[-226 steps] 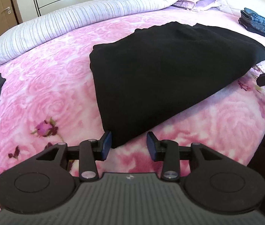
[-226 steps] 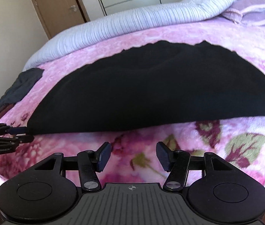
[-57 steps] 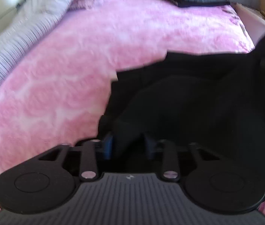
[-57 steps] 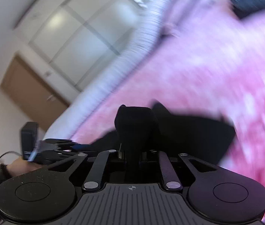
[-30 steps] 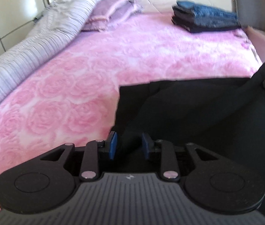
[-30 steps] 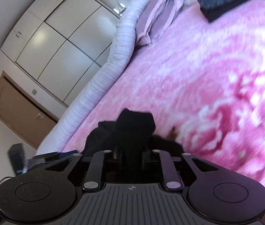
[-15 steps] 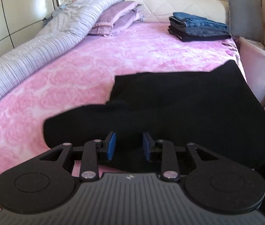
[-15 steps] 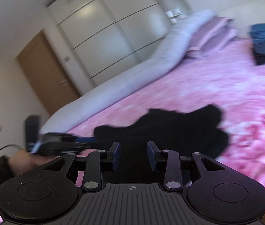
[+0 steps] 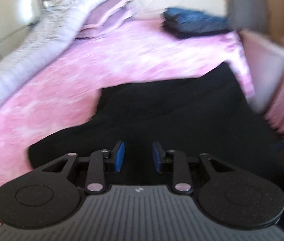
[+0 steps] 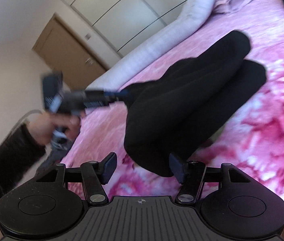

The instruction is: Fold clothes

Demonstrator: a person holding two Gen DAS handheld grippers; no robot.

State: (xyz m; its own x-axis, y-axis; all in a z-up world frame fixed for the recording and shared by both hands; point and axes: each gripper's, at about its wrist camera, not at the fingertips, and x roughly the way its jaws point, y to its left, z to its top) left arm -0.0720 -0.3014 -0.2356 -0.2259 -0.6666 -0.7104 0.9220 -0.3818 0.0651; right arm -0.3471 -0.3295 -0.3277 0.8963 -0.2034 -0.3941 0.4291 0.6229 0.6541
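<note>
A black garment lies partly folded on the pink rose blanket. My left gripper hovers over its near edge with narrow jaws and black cloth between the blue pads. In the right wrist view the left gripper meets the left edge of the garment and seems shut on it. My right gripper is low by the garment's near end. Its jaws are opening, and that end lies loose beside the right pad without being pressed.
A stack of folded jeans, purple pillows and a grey cushion are at the bed's head. A rolled striped duvet runs along the far side. A hand in a dark sleeve holds the left gripper. Wardrobe doors stand behind.
The right gripper let go of the bunched black cloth and its jaws spread wide; the cloth now lies on the blanket. A flap of the garment has been laid over to the left.
</note>
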